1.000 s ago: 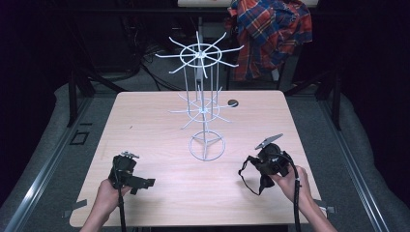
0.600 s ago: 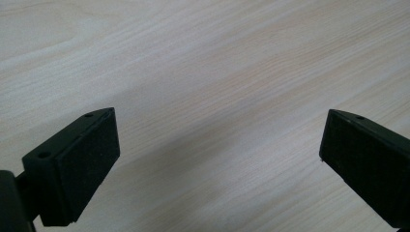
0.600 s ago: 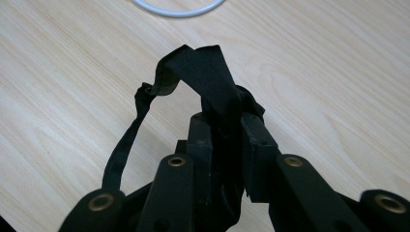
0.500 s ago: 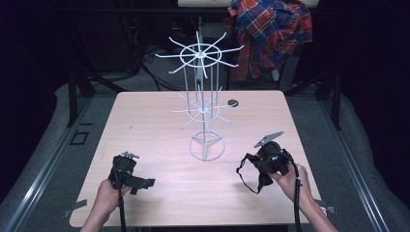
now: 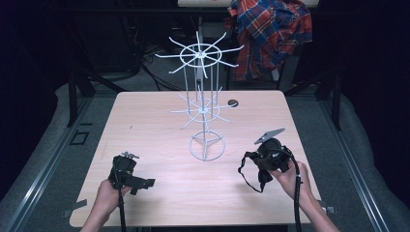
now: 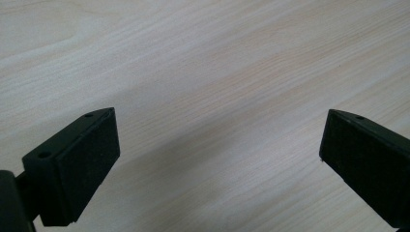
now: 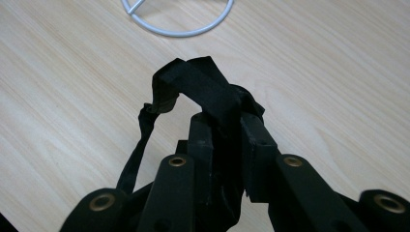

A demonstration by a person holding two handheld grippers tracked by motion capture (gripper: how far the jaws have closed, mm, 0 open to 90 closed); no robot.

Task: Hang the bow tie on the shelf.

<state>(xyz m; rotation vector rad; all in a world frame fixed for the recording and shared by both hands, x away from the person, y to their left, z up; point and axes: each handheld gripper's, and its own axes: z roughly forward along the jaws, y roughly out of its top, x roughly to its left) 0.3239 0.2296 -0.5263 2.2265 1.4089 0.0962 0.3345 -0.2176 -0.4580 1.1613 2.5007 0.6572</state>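
Left gripper (image 5: 126, 174) rested low at the table's (image 5: 159, 121) near-left edge; jaws stood wide over bare wood, nothing between them. Centre: the white wire rack (image 5: 202, 104) stood with all hooks bare. Right gripper (image 7: 227, 128) had its jaws clamped on a black strap (image 7: 193, 87), which looped down toward the table just short of the rack's base ring. My reading: pickup done; lifting the strap and hanging it on a hook remained.

No text, label, brand, number or sign can be read anywhere in these views.
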